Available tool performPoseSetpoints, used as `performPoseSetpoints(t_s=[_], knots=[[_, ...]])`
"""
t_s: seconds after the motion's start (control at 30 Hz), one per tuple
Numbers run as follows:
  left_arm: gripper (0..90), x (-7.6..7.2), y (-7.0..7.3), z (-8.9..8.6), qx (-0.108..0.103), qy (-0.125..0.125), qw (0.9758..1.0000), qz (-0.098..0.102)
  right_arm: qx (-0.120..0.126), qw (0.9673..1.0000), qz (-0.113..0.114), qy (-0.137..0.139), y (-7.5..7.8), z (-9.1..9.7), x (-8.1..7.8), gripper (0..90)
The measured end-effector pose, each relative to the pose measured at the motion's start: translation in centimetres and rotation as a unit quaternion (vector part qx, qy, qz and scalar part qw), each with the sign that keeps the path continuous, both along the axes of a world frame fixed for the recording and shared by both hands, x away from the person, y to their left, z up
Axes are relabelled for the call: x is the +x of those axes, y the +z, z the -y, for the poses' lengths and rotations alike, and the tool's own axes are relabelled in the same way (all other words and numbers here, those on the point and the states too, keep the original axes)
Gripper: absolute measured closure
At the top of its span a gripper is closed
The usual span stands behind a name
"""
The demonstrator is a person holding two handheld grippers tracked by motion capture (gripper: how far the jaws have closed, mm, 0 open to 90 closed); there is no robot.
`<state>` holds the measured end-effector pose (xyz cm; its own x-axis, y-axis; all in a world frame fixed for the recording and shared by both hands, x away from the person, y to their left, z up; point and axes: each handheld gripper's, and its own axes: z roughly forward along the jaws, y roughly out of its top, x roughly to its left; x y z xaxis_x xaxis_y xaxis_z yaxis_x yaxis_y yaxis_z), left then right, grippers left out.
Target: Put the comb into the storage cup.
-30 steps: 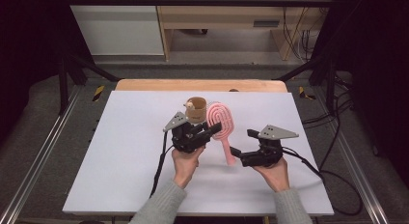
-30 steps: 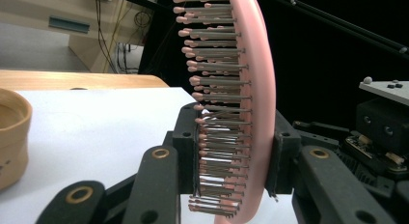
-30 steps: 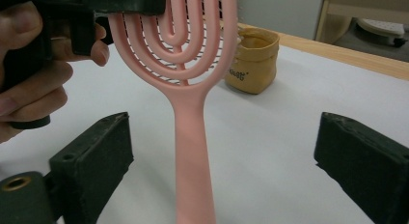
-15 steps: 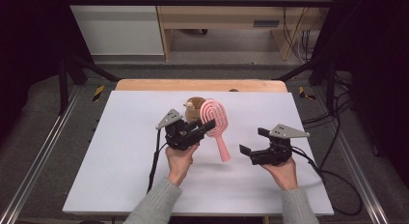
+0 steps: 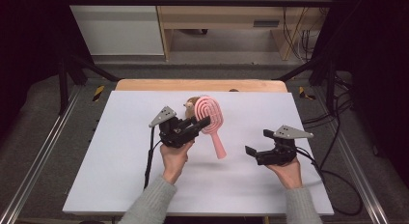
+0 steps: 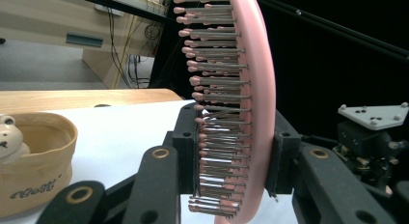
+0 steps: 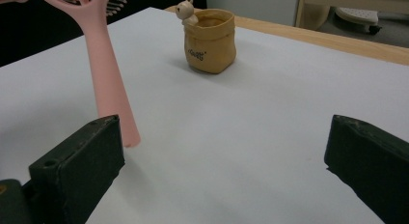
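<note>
White sheeting covers the table (image 5: 120,151), with a wooden edge along its far side and grey floor and a pale cabinet beyond. Working from my left, my left gripper (image 5: 200,123) is raised over the middle of the sheet, and I can see its jaws clamped on the head of the pink brush (image 5: 212,121). In the left gripper view the brush (image 6: 241,103) stands on edge between the two pads, bristles facing the view's left, its back against the other pad. Its handle slants down toward me and to the right, the tip close above the sheet; I cannot tell whether it touches.

Just behind the brush head sits a small tan pouch (image 5: 192,107). In the right gripper view the pouch (image 7: 211,40) stands upright and open-topped, a little bear figure (image 7: 185,11) perched on its rim.

Further right, my right gripper (image 5: 257,147) hovers low over the sheet, well apart from the brush, with its jaws spread wide and nothing between them.
</note>
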<state>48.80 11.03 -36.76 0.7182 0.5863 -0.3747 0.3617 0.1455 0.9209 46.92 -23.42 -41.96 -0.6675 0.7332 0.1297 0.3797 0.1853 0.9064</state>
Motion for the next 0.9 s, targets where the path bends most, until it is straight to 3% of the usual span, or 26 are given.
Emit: performPoseSetpoints(t_s=[0.9], knots=[[64.3, 1.1, 1.8, -1.4, 0.003, 0.015, 0.9998, 0.010, -0.012, 0.9999, -0.006, -0.004, -1.9, 1.5, 0.3, 1.0]])
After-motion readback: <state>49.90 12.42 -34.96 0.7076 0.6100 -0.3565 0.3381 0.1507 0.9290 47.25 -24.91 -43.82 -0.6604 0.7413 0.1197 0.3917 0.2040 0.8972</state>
